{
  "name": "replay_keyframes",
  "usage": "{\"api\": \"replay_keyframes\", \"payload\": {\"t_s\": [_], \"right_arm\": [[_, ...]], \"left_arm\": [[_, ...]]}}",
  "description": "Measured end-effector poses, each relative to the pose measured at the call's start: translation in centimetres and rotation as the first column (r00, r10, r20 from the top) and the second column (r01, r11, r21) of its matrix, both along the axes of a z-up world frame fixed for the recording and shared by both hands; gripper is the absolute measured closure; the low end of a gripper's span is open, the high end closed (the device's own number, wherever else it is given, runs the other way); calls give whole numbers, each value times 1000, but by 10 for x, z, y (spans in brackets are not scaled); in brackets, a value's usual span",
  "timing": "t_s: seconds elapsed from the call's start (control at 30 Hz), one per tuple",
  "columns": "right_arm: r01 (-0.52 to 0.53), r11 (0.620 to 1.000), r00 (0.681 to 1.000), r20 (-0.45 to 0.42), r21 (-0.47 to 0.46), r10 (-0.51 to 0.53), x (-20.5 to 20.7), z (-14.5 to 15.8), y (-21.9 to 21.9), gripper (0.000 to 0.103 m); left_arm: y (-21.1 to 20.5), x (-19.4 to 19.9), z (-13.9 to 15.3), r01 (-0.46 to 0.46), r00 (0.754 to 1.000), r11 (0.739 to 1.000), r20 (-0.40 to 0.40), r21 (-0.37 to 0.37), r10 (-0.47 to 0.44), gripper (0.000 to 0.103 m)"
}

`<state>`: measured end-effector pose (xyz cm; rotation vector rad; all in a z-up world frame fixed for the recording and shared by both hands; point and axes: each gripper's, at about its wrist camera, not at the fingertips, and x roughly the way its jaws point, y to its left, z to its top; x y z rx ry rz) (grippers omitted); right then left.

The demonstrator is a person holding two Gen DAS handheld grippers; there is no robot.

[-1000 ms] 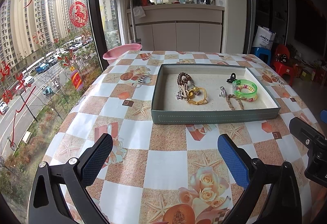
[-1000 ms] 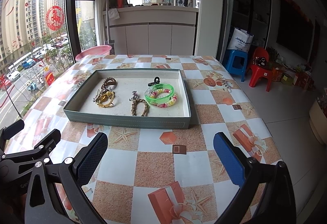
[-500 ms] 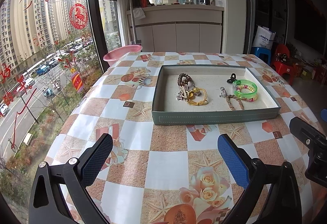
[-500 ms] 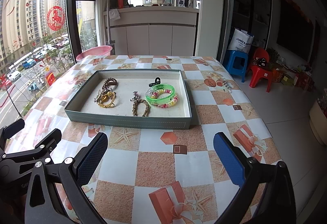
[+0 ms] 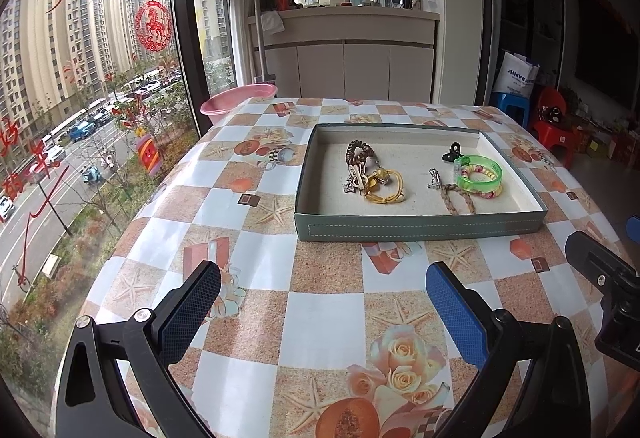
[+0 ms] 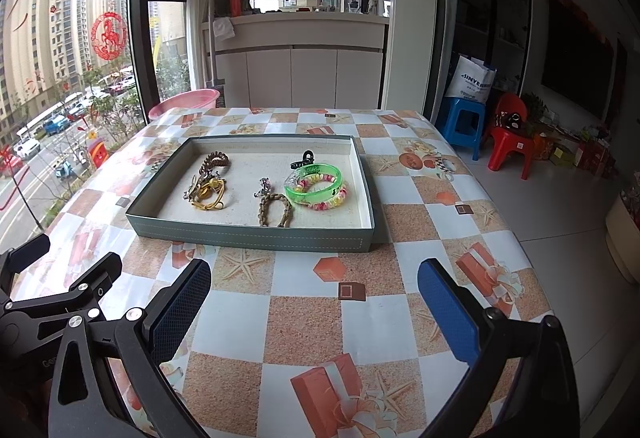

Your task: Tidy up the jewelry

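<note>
The left gripper (image 5: 322, 296) hovers above the table (image 5: 328, 322) on the near side of the tray (image 5: 420, 228), its two blue-padded fingers (image 5: 188, 312) spread wide, holding nothing and touching nothing. The right gripper (image 6: 314, 294) hovers beside it, also short of the tray, with its fingers (image 6: 448, 312) equally wide apart and empty. The tray is a shallow grey-green box with a pale lining, resting flat on the checked tablecloth; its near wall stands between both grippers and the jewelry. All the jewelry lies inside the tray. At the tray's left end there is one cluster: a brown beaded bracelet (image 5: 359, 151) toward the far wall, a yellow cord bracelet (image 5: 386, 187) nearer the front wall, and a small pale charm piece (image 5: 356, 176) touching both. Near the tray's middle lies one braided brown cord bracelet (image 6: 276, 208) with a small metal clasp (image 6: 263, 185) at its far end. At the tray's right end, one translucent green bangle (image 6: 314, 180) rests on top of one pink-and-yellow beaded bracelet (image 6: 326, 201), and one black clip (image 6: 304, 159) sits just behind them. Beyond the tray's far left corner, one pink basin (image 5: 239, 100) overhangs the table edge by the window. To the right of the tray, off the table, stand one blue stool (image 6: 462, 126) and one red chair (image 6: 510, 136).
</note>
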<state>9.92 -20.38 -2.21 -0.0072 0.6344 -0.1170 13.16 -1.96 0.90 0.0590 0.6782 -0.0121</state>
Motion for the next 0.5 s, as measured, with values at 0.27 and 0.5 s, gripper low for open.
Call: {"api": "replay_keyframes", "payload": {"t_s": [0.27,0.5], "right_arm": [[2,1000,1000,1,1,-2,0,0,-1,0],[0,1000,1000,0,1,0,0,0,0,0]], "left_arm": [[1,0,-2,2,1000,1000,-8,-12,-2,0],[0,1,-3,6,1000,1000,-13,-12,-6,0]]}}
